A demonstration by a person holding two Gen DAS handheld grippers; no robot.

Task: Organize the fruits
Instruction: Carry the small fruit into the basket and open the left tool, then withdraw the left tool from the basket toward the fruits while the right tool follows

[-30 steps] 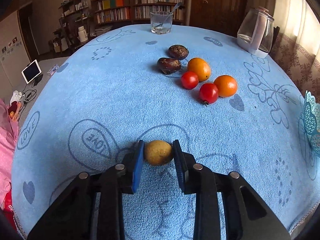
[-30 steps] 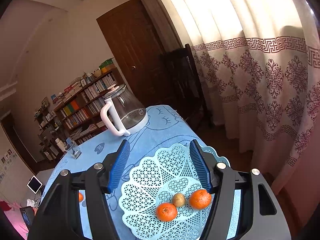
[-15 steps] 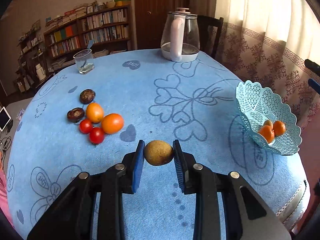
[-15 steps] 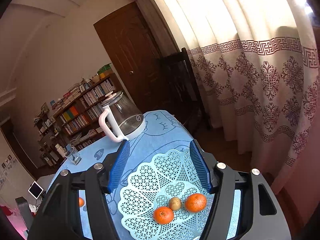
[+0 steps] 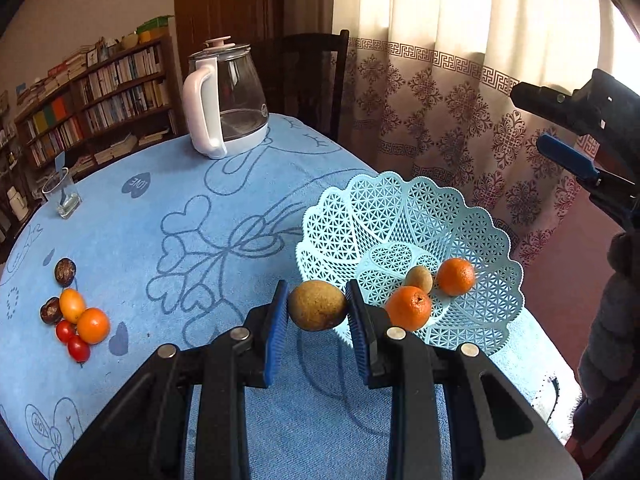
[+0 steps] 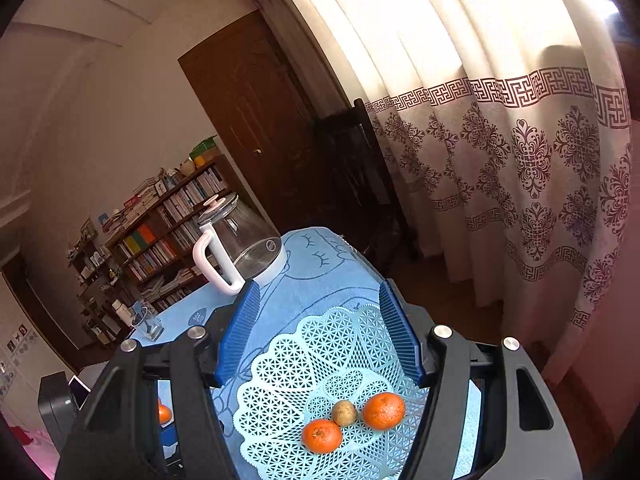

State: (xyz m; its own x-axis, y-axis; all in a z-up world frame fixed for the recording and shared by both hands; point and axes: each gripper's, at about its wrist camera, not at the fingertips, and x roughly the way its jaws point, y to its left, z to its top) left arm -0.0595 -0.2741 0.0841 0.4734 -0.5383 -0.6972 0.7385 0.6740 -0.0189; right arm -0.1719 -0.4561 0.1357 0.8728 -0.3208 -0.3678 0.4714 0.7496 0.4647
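Observation:
My left gripper [image 5: 317, 308] is shut on a brown-green kiwi [image 5: 317, 305], held above the cloth just left of the light blue lattice basket [image 5: 352, 208]. In the basket lie two oranges [image 5: 409, 307] and another kiwi [image 5: 418, 279]. On the table's left sits a cluster of loose fruit [image 5: 74, 316]: oranges, red tomatoes and dark passion fruits. My right gripper [image 6: 318, 334] hovers open above the basket [image 6: 280, 364], nothing between its blue pads; it also shows at the right edge of the left wrist view as the right gripper [image 5: 568, 148].
A glass kettle [image 5: 226, 100] with a white handle stands at the table's far side, a drinking glass [image 5: 62, 194] at the far left. A dark chair [image 5: 308, 80] and patterned curtain [image 5: 440, 80] lie behind the table. The basket sits near the table's right edge.
My left gripper carried the kiwi rightward from beside the loose fruit to the basket's left rim. The right gripper stayed over the basket.

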